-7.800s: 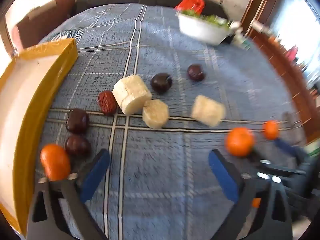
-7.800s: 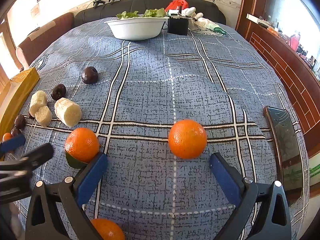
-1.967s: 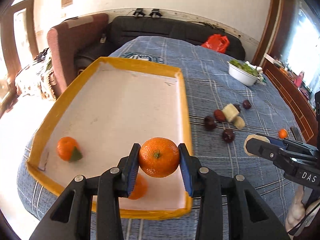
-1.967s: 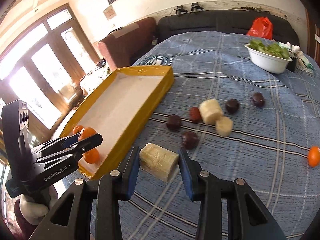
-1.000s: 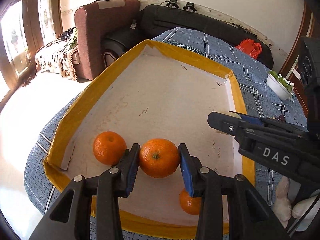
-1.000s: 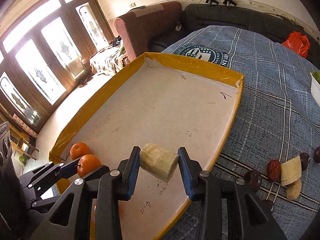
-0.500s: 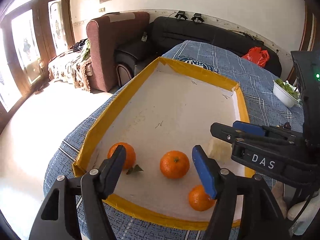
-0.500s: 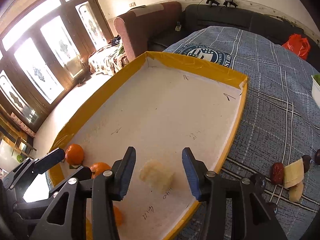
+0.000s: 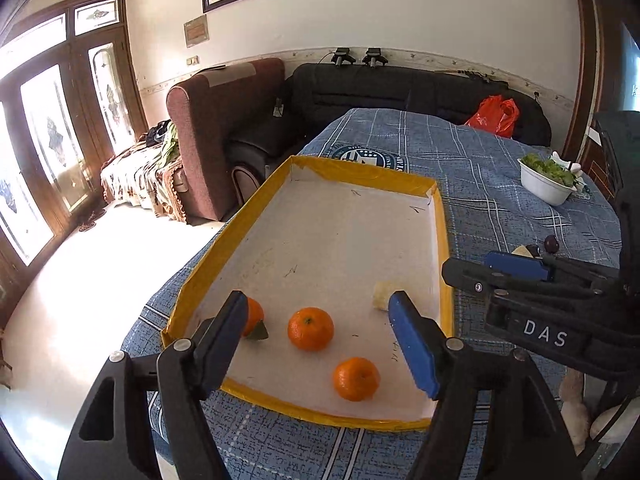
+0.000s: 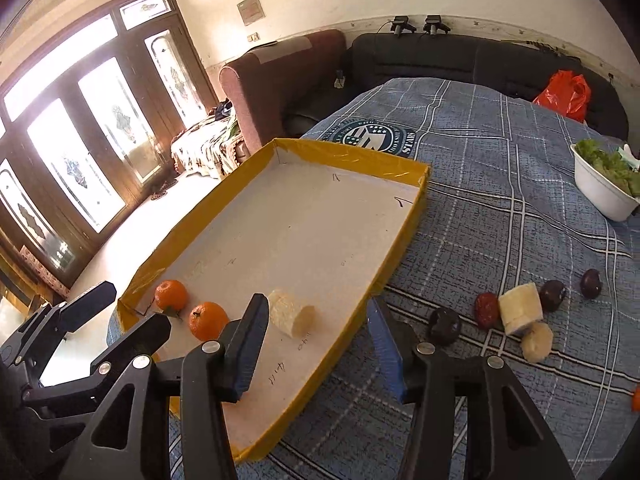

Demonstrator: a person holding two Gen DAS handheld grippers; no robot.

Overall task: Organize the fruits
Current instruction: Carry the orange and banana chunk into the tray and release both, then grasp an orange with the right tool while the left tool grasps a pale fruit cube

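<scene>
A yellow-rimmed tray (image 9: 439,216) (image 10: 404,236) lies on the blue checked cloth. In it are three oranges: one in the middle (image 9: 310,329) (image 10: 207,320), one near the front rim (image 9: 356,378), one with a leaf at the left (image 9: 253,316) (image 10: 171,294), plus a banana piece (image 9: 381,296) (image 10: 291,317). My left gripper (image 9: 320,340) is open and empty above the tray's near end. My right gripper (image 10: 316,344) is open and empty over the tray's near right rim. Outside the tray lie two banana pieces (image 10: 520,309) and several dark dates (image 10: 444,325).
A white bowl of greens (image 9: 546,179) (image 10: 606,188) stands at the far right. A red bag (image 9: 492,115) lies by the black sofa. One more orange (image 10: 635,398) sits at the right edge. A brown armchair (image 9: 224,120) stands beyond the table.
Both grippers opened and pulled back. The left one let go of its orange and the right one let go of its banana piece; both fruits now lie in the tray.
</scene>
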